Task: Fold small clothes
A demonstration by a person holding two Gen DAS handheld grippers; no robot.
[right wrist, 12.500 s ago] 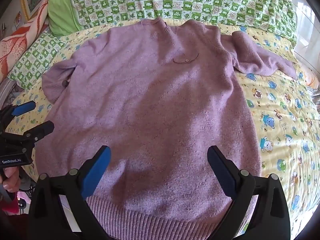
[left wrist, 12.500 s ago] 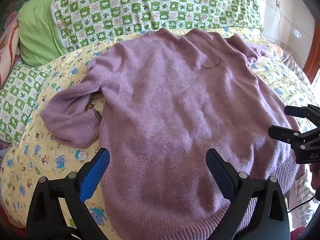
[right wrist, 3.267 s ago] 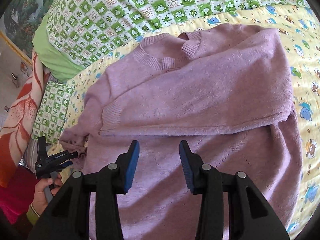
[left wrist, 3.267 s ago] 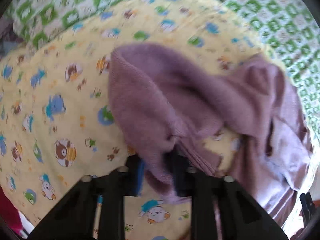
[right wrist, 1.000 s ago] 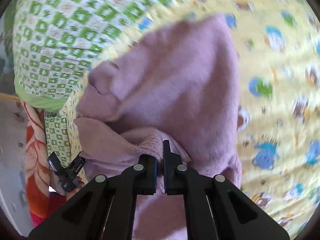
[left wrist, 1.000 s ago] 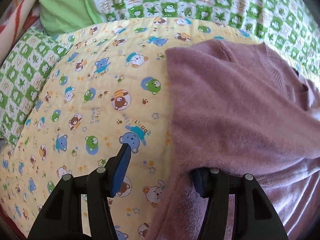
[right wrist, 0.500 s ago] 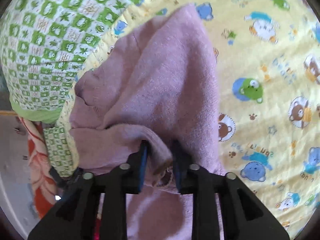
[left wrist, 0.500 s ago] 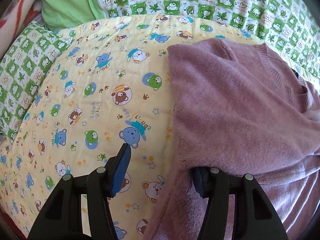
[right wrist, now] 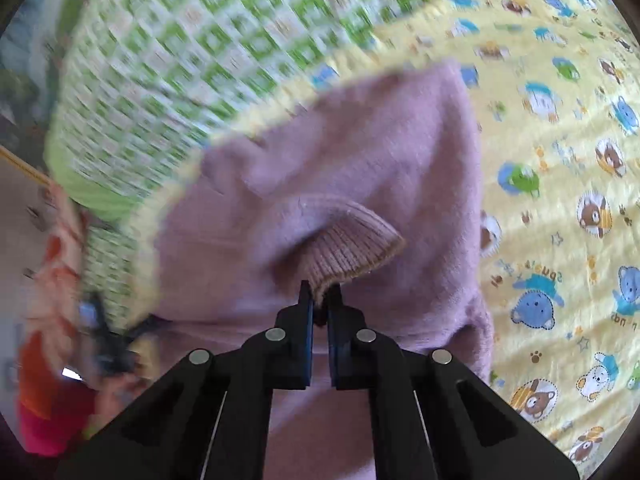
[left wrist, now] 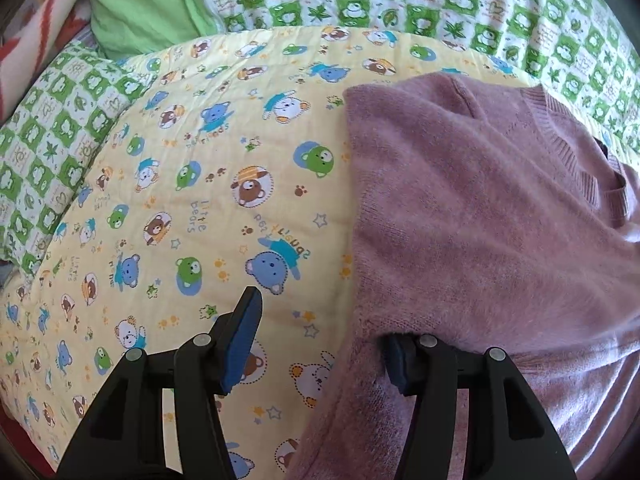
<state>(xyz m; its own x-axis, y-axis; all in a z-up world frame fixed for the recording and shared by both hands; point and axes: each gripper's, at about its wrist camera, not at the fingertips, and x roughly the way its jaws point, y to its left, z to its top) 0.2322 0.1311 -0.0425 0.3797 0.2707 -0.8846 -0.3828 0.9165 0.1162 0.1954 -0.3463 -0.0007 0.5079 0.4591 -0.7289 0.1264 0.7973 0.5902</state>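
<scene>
My right gripper [right wrist: 319, 300] pinches the ribbed cuff [right wrist: 352, 246] mid-frame over the purple sweater [left wrist: 480, 220] filling the frame's right; my left gripper [left wrist: 320, 340] gapes open; I should lay the sleeve flat, unbunched.

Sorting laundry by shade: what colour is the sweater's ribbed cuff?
Mauve-pink with a tan edge; the cuff shows best in the right wrist view, pinched in the right tool.

The yellow bear-print sheet [left wrist: 192, 184] carries the only readable text — "little bears" beside a brown bear, repeated smaller near its left edge. Other words on it appear upside down — not clearly legible.
</scene>
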